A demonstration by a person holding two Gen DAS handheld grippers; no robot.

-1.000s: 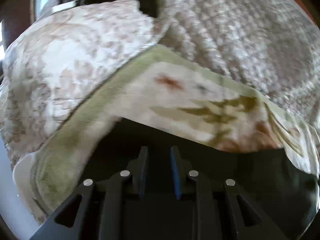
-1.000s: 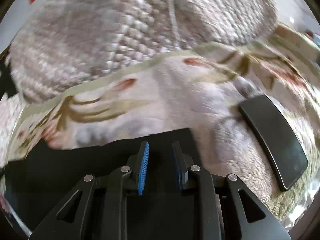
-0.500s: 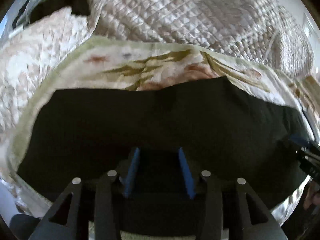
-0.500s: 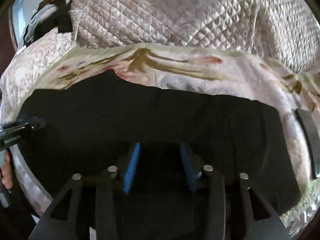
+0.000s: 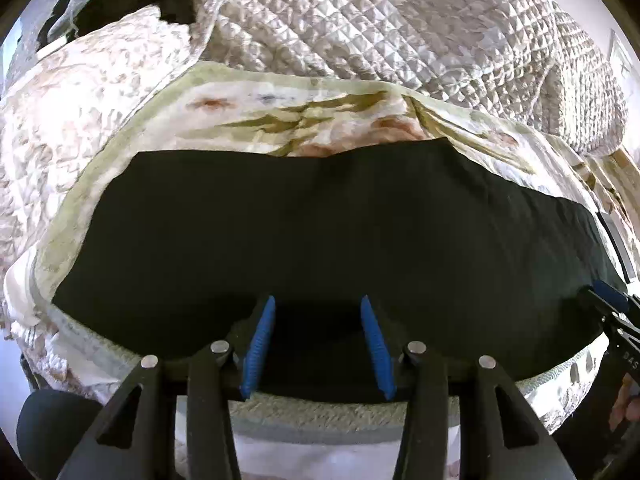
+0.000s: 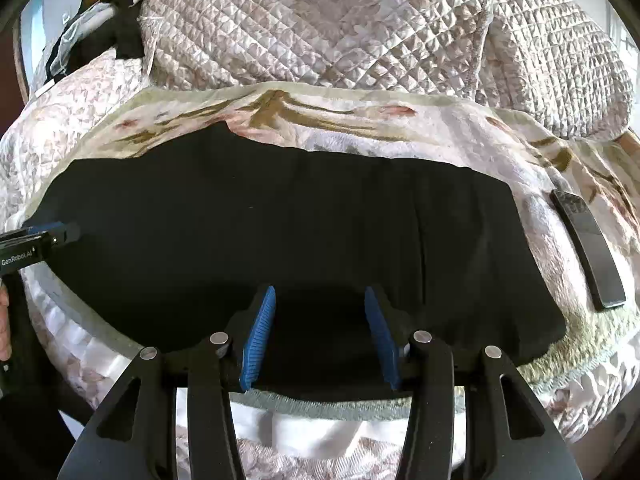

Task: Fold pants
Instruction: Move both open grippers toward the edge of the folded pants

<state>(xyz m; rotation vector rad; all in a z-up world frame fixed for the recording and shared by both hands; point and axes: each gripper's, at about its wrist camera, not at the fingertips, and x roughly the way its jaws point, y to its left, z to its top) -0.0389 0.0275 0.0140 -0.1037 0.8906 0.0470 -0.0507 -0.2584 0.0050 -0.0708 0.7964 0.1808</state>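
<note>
The black pants [image 5: 320, 232] lie flat as a wide band on a floral blanket [image 5: 248, 104] on the bed; they also show in the right wrist view [image 6: 280, 232]. My left gripper [image 5: 318, 306] is open, its blue pads wide apart over the pants' near edge. My right gripper [image 6: 320, 296] is open in the same way over the near edge further right. Each gripper shows at the edge of the other's view: the right gripper [image 5: 608, 300] at far right, the left gripper [image 6: 52, 232] at far left. Nothing is held.
A quilted pinkish bedspread [image 6: 360, 28] is heaped behind the blanket. A black remote-like slab [image 6: 588, 248] lies on the blanket just right of the pants. The bed's near edge [image 5: 320, 412] runs just under the grippers.
Both grippers have opened and pulled back toward the bed's near edge. The pants, held at the edge a second ago, now lie spread flat and released.
</note>
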